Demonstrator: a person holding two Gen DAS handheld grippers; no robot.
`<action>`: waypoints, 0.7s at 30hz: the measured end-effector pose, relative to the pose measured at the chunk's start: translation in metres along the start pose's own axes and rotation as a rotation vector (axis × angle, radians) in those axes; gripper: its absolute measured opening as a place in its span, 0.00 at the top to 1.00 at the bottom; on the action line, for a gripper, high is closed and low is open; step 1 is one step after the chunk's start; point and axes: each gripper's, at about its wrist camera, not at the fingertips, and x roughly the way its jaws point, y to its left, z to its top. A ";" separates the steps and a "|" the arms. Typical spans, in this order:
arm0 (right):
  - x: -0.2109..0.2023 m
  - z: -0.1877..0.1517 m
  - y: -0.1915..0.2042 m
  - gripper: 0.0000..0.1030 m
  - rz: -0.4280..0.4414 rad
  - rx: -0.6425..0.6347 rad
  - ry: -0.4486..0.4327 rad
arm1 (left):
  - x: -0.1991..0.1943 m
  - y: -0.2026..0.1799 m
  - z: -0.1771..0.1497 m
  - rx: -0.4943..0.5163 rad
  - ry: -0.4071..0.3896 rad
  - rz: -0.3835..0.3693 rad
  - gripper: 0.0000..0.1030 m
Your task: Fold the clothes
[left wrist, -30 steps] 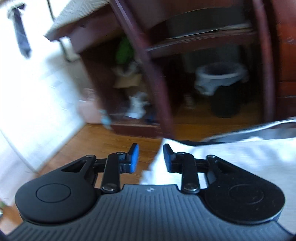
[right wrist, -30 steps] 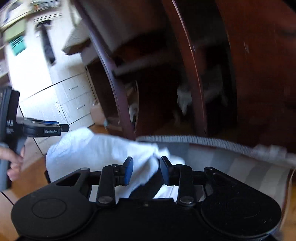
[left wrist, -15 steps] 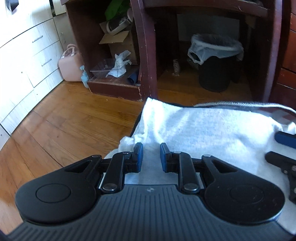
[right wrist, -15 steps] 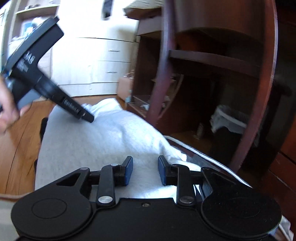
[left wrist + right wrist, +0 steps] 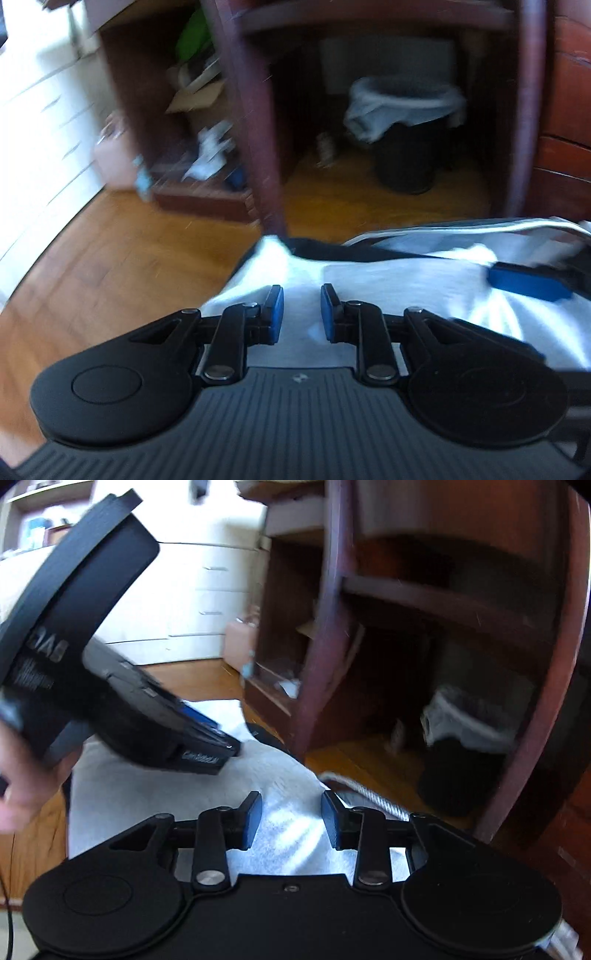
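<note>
A: Where's the garment?

B: The white, soft terry-like cloth [image 5: 388, 291] lies spread on a striped cushion [image 5: 461, 230], under both tools. The left gripper [image 5: 302, 314] hovers over it, its 2 blue pads narrowly parted with nothing pinched. The right gripper [image 5: 291, 819] is opening, cloth beneath its jaws but not clamped.

A: How to do the fold well?

B: I'd pinch 2 corners of one edge, lift evenly, and lay it straight across.

A: Any writing?

B: Pale lettering on the left tool's body, too blurred to read.
</note>
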 end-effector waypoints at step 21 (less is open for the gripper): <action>-0.118 -0.032 -0.006 0.14 0.073 0.115 0.183 | -0.152 -0.036 -0.039 -0.052 -0.015 0.131 0.17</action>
